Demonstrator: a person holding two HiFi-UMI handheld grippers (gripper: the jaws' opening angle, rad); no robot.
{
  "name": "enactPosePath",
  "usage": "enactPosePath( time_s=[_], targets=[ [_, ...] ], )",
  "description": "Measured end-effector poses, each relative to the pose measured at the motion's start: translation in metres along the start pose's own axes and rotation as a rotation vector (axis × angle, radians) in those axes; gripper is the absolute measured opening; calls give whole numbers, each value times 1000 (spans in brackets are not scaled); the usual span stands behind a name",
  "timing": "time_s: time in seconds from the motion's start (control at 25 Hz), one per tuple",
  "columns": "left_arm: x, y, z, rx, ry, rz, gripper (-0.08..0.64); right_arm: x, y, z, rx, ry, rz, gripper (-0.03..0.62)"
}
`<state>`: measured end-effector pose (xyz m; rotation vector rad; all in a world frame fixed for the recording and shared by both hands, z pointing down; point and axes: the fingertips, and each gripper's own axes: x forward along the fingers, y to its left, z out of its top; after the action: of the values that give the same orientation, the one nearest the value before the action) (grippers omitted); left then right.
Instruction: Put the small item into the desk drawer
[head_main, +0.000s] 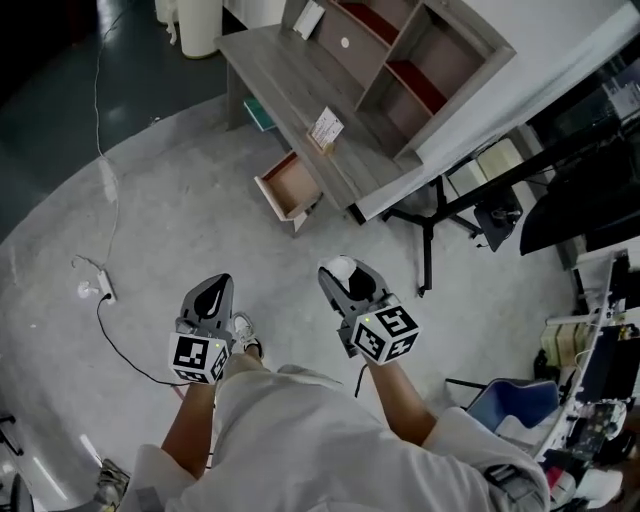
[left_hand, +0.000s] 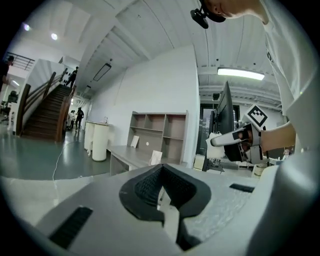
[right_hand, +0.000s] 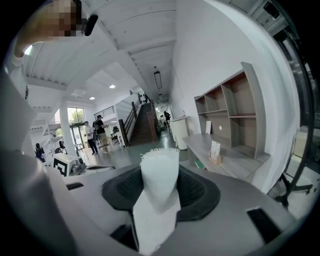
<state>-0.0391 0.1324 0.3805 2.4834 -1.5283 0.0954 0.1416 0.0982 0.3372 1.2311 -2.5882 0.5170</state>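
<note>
I stand on the grey floor a few steps from the grey desk (head_main: 290, 70). Its drawer (head_main: 292, 184) is pulled open toward me and shows a bare reddish-brown inside. My right gripper (head_main: 345, 275) is shut on the small item (head_main: 343, 266), a white piece with a frayed top edge. In the right gripper view the small item (right_hand: 160, 175) stands up between the dark pads (right_hand: 200, 192). My left gripper (head_main: 213, 293) hangs beside it at waist height. Its jaws are shut with nothing in them, as the left gripper (left_hand: 162, 192) shows in its own view.
A shelf hutch (head_main: 425, 55) and a small card stand (head_main: 326, 130) sit on the desk. A black stand (head_main: 430, 215) is right of the desk, a power strip with cable (head_main: 98, 290) lies on the floor at left, and a blue chair (head_main: 505, 405) is at lower right.
</note>
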Motion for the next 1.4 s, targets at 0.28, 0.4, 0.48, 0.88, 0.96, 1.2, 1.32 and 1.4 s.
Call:
enactPosePath(
  time_s=[0.28, 0.4, 0.48, 0.88, 0.96, 1.2, 1.32, 1.4],
  targets=[
    [54, 61, 37, 29, -31, -76, 7, 57, -8, 42, -11, -4, -35, 183],
    [68, 73, 49, 45, -41, -88, 8, 63, -21, 41, -1, 12, -59, 183],
    [78, 79, 53, 49, -41, -88, 8, 68, -32, 42, 5, 19, -75, 183],
    [111, 81, 64, 63, -18, -42, 8, 106, -80, 70, 14, -17, -46, 183],
    [115, 81, 68, 84, -9, -36, 8, 115, -89, 73, 10, -16, -41, 183],
    [136, 95, 69, 77, 2, 17, 8, 145, -108, 69, -1, 29, -4, 183],
    [148, 95, 62, 60, 11, 32, 8, 160, -119, 60, -1, 58, 11, 183],
    [154, 96, 56, 49, 28, 39, 8, 174, -126, 51, -7, 86, 19, 183]
  ],
)
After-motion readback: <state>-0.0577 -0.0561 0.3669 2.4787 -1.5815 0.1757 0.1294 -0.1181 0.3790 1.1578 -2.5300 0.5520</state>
